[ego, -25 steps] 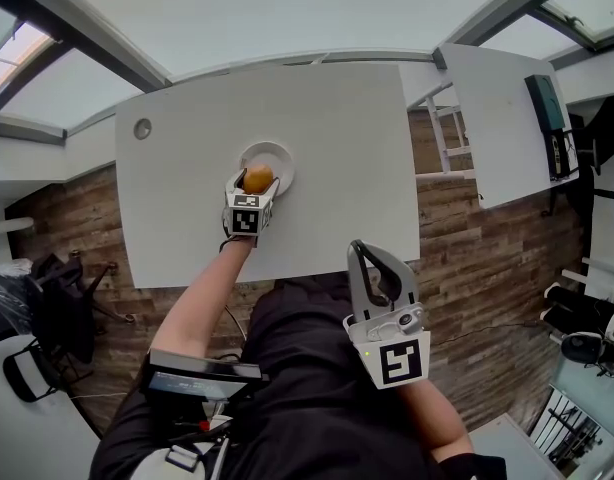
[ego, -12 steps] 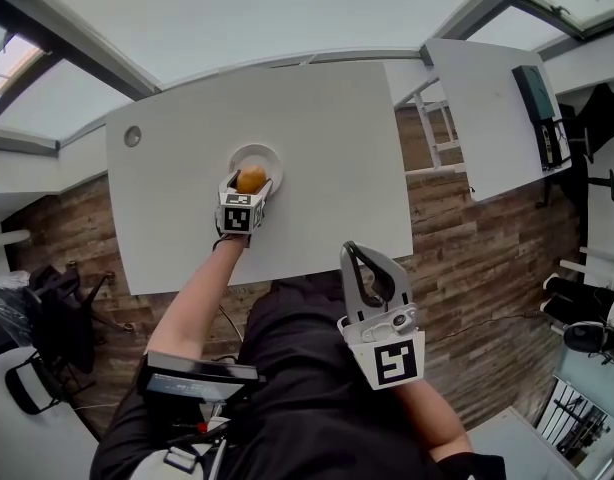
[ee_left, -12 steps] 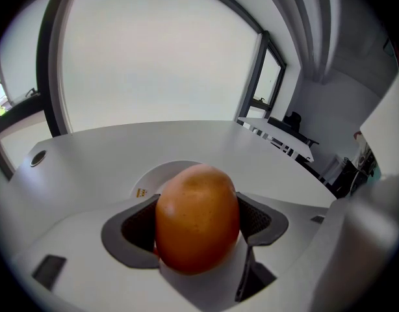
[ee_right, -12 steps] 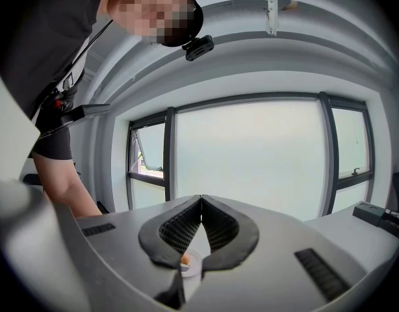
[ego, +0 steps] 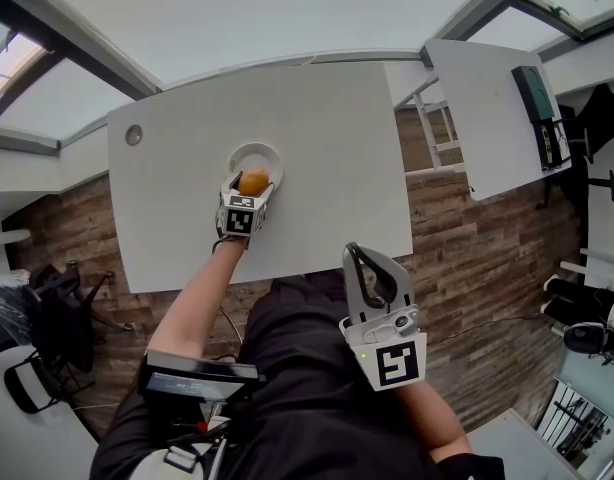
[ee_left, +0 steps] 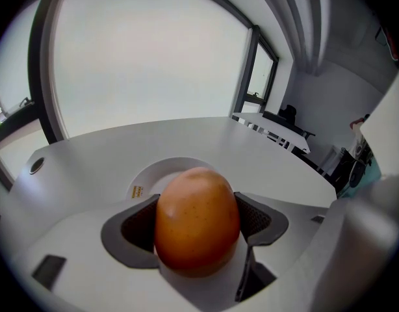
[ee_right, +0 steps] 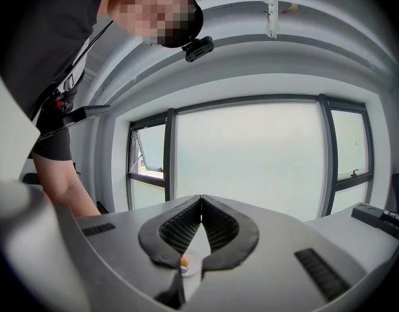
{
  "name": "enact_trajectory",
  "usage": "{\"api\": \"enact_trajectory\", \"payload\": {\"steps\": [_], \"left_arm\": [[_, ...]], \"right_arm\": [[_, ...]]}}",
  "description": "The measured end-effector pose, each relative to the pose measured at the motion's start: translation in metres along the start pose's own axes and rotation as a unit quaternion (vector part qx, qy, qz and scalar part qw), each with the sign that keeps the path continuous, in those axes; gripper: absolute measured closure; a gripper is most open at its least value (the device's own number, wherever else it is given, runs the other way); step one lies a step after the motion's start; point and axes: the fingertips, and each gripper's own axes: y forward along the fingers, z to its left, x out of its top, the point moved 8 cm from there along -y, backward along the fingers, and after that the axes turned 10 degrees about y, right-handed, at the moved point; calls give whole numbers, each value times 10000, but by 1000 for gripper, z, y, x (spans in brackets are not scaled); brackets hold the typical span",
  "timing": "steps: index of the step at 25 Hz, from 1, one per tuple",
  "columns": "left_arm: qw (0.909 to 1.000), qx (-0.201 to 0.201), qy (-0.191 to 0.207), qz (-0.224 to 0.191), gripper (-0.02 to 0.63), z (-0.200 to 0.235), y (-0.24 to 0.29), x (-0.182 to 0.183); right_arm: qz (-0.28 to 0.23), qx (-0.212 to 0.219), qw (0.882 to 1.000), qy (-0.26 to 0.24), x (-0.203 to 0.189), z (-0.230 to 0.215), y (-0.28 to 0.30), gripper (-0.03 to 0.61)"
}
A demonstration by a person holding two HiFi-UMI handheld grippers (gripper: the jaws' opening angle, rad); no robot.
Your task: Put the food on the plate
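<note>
The orange egg-shaped fruit (ee_left: 197, 220) is clamped between the left gripper's (ego: 253, 180) pads, right over the near edge of the small white plate (ego: 259, 152) on the white table (ego: 337, 148). The right gripper (ee_right: 201, 203) is pinched closed with nothing in it, held off the table's edge by the person's torso.

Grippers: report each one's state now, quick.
Left gripper: closed on the orange fruit.
Right gripper: closed, holding nothing.
</note>
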Motion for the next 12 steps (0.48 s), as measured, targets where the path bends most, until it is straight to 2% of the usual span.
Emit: {"api": "enact_trajectory", "payload": {"steps": [5,7,12], "left_arm": [[9998,34,-31,-217,278,3,-2,7],[9997,5,-44,-224,238,3,-2,9],[9996,15,-71,-282,233,2,-5,10]], "right_arm": [[13,-1,10000,-19,0,2,-4,571],[12,-22,10000,-31,2,1,-5,571],[-9,-25,10000,-49,2,5,-5,571]]}}
